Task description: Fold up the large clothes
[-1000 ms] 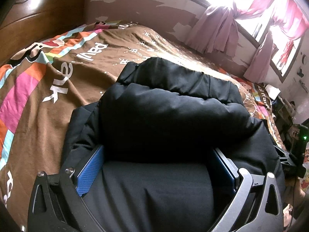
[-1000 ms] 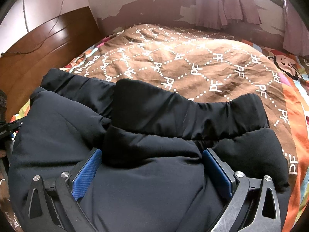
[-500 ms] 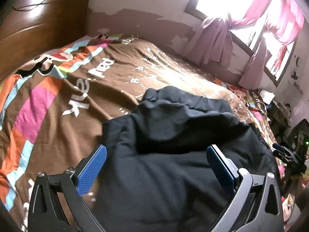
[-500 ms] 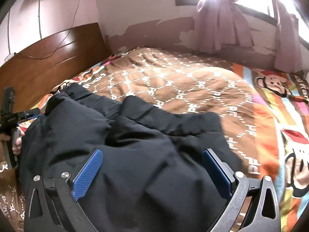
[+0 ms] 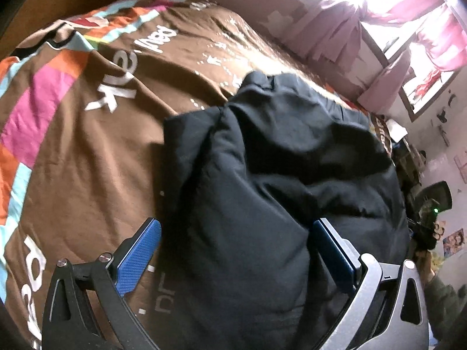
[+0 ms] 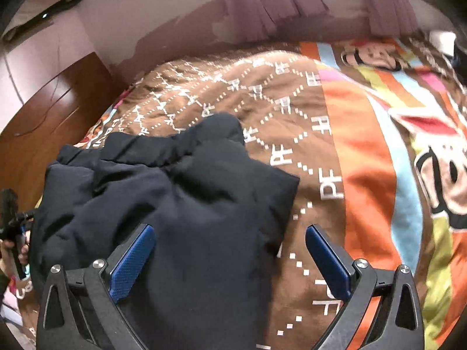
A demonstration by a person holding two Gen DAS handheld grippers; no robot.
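A black puffy jacket (image 5: pixel 277 180) lies in a folded bundle on the brown patterned bedspread (image 5: pixel 87 151). My left gripper (image 5: pixel 236 250) hovers open over the jacket's near left edge; its left pad (image 5: pixel 140 256) is above bare bedspread and nothing is pinched. In the right wrist view the same jacket (image 6: pixel 175 198) sits left of centre. My right gripper (image 6: pixel 230 259) is open over its near right edge, with the right pad (image 6: pixel 327 259) above the bedspread (image 6: pixel 292 110). Each gripper shows at the edge of the other's view, held by a hand.
A wooden headboard (image 6: pixel 43 110) stands at the left end of the bed. Pink curtains (image 5: pixel 344 32) hang over a bright window on the far wall. Cluttered furniture (image 5: pixel 414 157) stands beyond the bed's right side. Broad bedspread lies beyond the jacket.
Both grippers have drawn back and up from the jacket, staying open. The left view has swung left and the right view right, so bare bedspread now shows beside the bundle.
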